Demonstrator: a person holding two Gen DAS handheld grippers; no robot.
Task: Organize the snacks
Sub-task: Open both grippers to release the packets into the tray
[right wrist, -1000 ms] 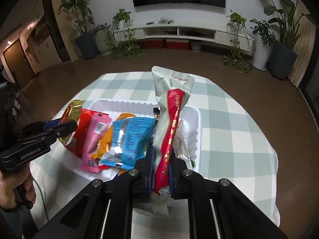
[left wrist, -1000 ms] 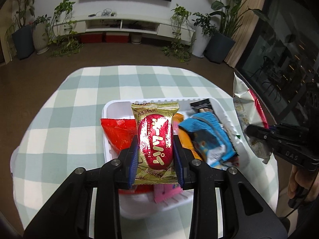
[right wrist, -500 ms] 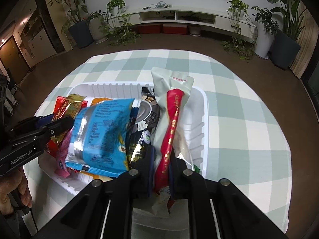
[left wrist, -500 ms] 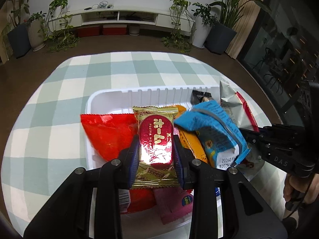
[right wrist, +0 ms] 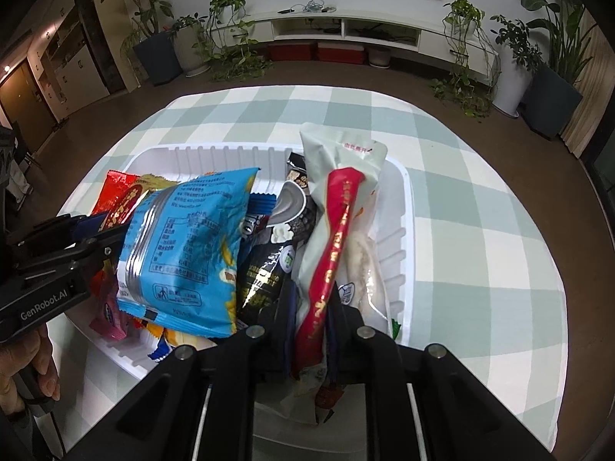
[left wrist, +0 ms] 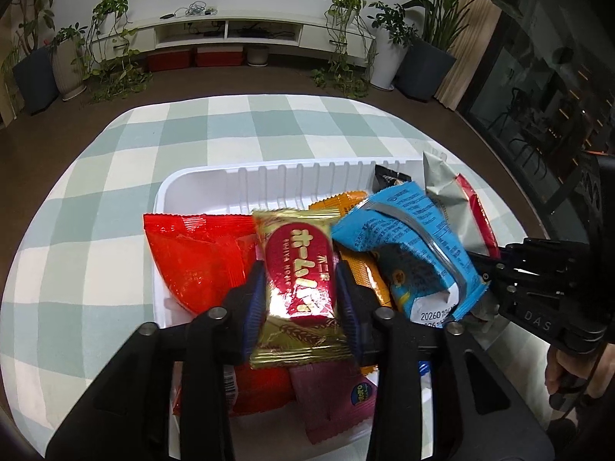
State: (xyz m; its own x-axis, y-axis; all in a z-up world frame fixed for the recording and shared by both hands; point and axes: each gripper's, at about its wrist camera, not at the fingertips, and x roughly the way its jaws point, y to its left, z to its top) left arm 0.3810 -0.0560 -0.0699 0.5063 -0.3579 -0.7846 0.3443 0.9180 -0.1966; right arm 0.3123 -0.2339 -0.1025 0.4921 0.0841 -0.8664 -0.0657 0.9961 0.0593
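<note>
One white tray [left wrist: 200, 180] sits on the checked tablecloth [left wrist: 96, 199], holding one of each packet. From the left: a plain red bag [left wrist: 196, 257]; the gold-and-red wafer [left wrist: 298, 280], lettered "ホームパイ", clamped between my left claw's [left wrist: 300, 299] blue pads; a pink packet [left wrist: 334, 399] beneath; an orange one [left wrist: 365, 272]; a blue bag [right wrist: 184, 246] stamped "2026"; a black pouch [right wrist: 269, 265]. My right claw [right wrist: 313, 326] is pinched tight on the white packet with its red stripe [right wrist: 338, 226], standing upright at the tray's right end. "GenRobot.AI" marks my left claw, "DAS" my right.
</note>
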